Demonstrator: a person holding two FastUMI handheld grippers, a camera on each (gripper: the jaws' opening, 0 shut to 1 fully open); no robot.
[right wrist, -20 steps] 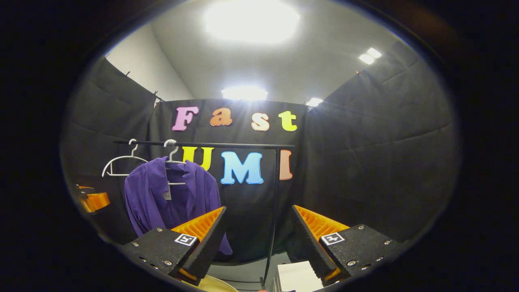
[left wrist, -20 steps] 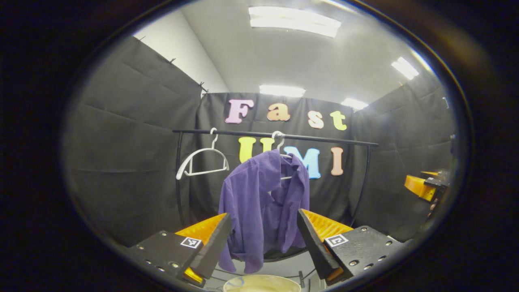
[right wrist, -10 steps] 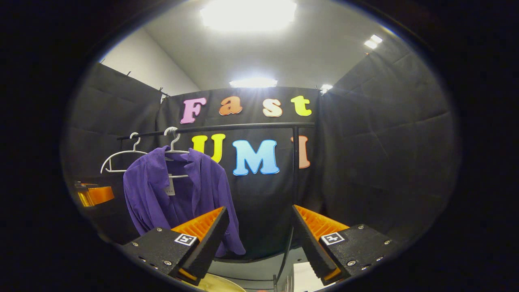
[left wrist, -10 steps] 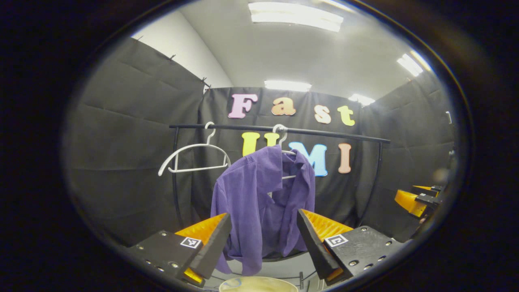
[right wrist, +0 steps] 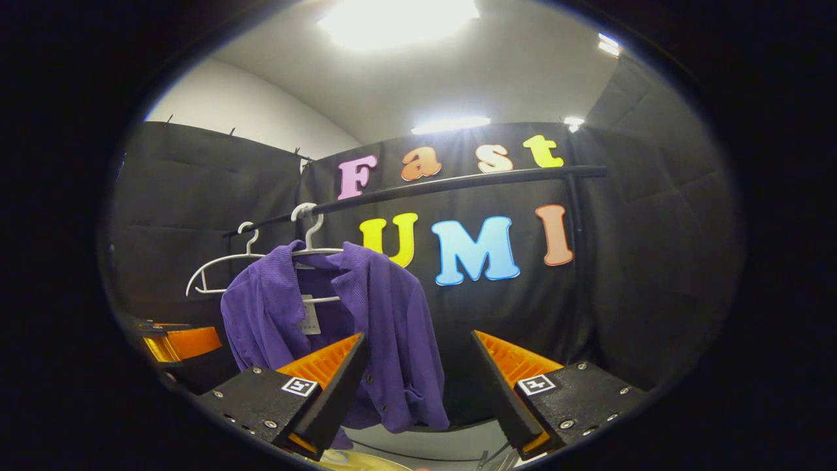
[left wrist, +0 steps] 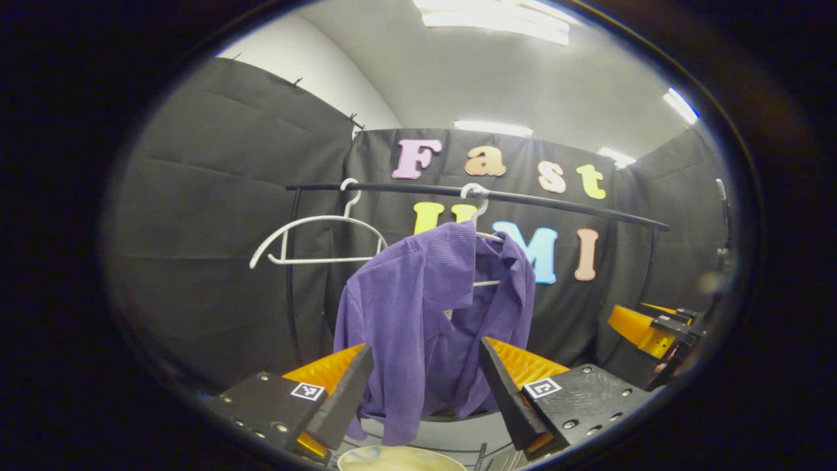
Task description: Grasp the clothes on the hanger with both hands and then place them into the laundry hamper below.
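Two fingers of my left claw (left wrist: 425, 392) stood wide apart at the bottom of the left gripper view, with nothing between them. Beyond that gap hung the purple ribbed shirt (left wrist: 425, 314), draped on a white wire hanger (left wrist: 480, 216) whose hook sat over the black horizontal clothes rail (left wrist: 556, 203). A second white hanger (left wrist: 314, 239), bare, hung from the same rail to the left of the shirt in that view. The shirt's hem hung just above the pale rounded rim of the laundry hamper (left wrist: 399, 458) at the lower edge. Far off to the right I saw my right claw (left wrist: 644, 327); I could not tell its opening from there.

From the right gripper view, my right claw (right wrist: 418, 386) was likewise spread wide and held nothing. The purple shirt (right wrist: 386, 327) hung left of centre, its lower part passing behind the left finger, not touching it as far as I could tell. Its hanger (right wrist: 314, 242) and the bare hanger (right wrist: 222, 265) hooked over the rail (right wrist: 458, 183), which sloped up to the right. My left claw (right wrist: 183, 343) showed at the left edge, beside the shirt. A sliver of the hamper rim (right wrist: 356, 463) showed at the bottom.
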